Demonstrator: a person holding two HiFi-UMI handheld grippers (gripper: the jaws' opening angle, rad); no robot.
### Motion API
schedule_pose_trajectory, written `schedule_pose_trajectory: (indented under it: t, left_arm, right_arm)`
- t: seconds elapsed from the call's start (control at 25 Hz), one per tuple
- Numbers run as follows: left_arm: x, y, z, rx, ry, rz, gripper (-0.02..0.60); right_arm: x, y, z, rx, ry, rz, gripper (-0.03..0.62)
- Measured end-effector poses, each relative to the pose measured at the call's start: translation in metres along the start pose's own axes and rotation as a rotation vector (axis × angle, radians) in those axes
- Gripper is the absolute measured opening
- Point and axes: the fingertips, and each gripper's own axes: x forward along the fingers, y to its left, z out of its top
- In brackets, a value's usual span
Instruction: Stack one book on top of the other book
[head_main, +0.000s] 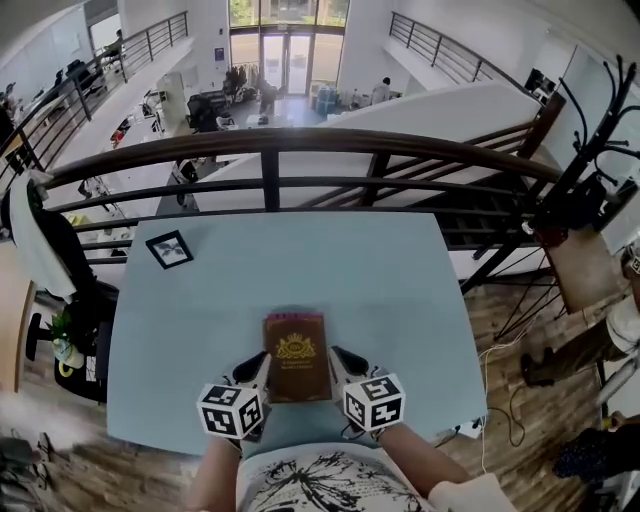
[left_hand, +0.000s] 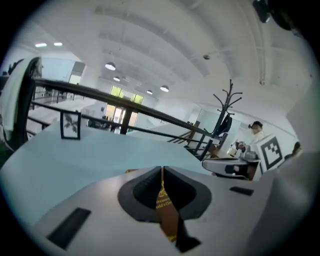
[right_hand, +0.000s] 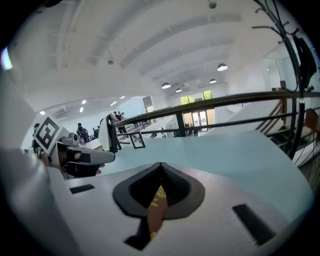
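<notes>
The brown book (head_main: 297, 358) with a gold crest is over the near part of the bench (head_main: 300, 250). The left tool (head_main: 262, 366) and right tool (head_main: 338, 360) are each clamped on one side of it. The gripper views show only a thin brown sliver between the jaws. Anything beneath the book is hidden.

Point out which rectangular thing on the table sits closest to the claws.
The brown gold-crested book, between the left claw and right claw; the black-framed picture stands away at the far left.
</notes>
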Motion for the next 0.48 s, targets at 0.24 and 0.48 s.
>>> schedule_pose_trajectory:
  t: [0.24, 0.48]
  left_arm:
    - [-0.037, -0.036, 0.072, 0.212, -0.283, 0.031, 0.018]
    - [-0.079, -0.076, 0.124, 0.376, -0.475, 0.052, 0.018]
  right_arm:
    - [-0.039, 0.010, 0.064, -0.202, -0.231, -0.017, -0.006]
    - [-0.080, 0.020, 0.112, -0.232, -0.431, 0.021, -0.006]
